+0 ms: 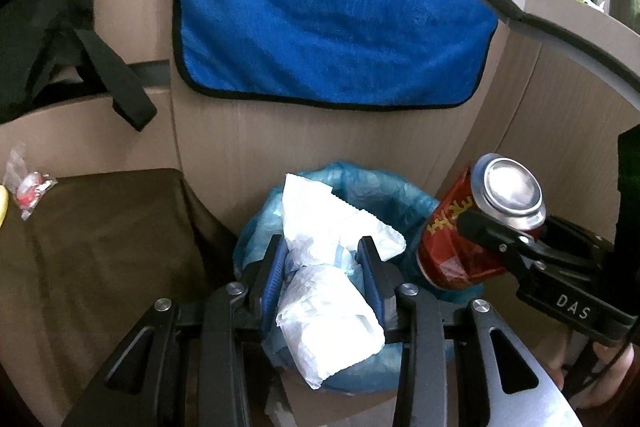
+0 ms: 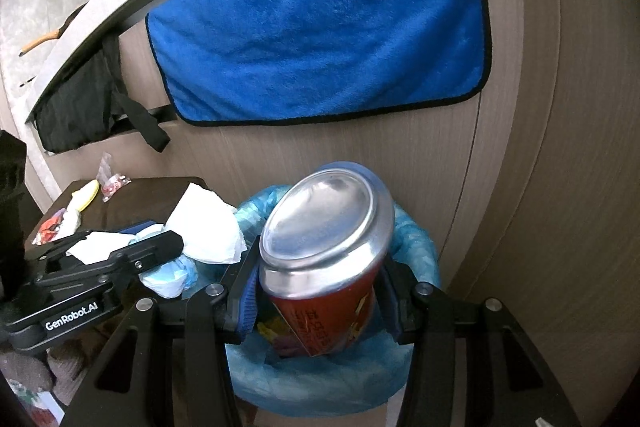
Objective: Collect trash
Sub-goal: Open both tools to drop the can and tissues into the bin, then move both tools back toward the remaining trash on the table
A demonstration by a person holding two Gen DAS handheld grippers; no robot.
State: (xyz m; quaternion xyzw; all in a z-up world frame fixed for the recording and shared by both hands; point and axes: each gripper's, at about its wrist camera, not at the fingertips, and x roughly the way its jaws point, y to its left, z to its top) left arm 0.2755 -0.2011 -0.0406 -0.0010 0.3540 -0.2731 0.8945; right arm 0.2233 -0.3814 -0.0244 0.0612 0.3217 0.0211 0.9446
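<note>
Left gripper (image 1: 325, 267): clamped on crumpled tissue (image 1: 332, 283), above the blue-lined bin (image 1: 384, 195).
Right gripper (image 2: 320, 291): clamped on red can (image 2: 324, 267), over the same bin (image 2: 416, 247).
Risk: tissue likely drifts past the rim; simultaneous release could bounce the can out.
Remaining: wrappers (image 1: 28, 187) on the side table (image 1: 100, 227).

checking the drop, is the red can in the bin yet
Not yet: the red can is clamped in the right hand-held gripper above the blue-lined bin.
</note>
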